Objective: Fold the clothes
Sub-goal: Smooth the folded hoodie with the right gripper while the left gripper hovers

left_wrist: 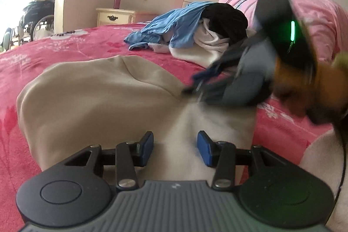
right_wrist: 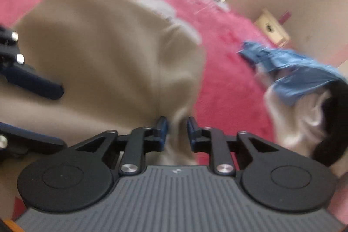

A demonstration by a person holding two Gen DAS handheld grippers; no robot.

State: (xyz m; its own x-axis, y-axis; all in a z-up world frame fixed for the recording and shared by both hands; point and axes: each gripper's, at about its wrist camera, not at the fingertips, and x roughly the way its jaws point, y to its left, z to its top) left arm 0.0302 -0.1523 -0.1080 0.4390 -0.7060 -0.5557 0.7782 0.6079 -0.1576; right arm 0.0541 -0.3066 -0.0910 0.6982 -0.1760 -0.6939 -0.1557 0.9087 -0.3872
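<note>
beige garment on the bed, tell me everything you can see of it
The beige garment is plain, soft, matte cloth, spread over the pink floral bedspread with rounded folds and one deep crease. The left gripper hangs open over its near edge. The right gripper has a ridge of the cloth between its fingers; whether it is clamped is unclear. The clothes pile lies apart from it.

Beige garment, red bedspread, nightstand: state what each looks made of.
Beige garment: soft matte woven or knit cloth, probably cotton; it drapes in rounded folds.
Red bedspread: plush, fleece-like fabric; fuzzy nap, printed pale flowers.
Nightstand: seemingly cream-painted wood with a dark metal-looking drawer pull; too distant to be certain.
</note>
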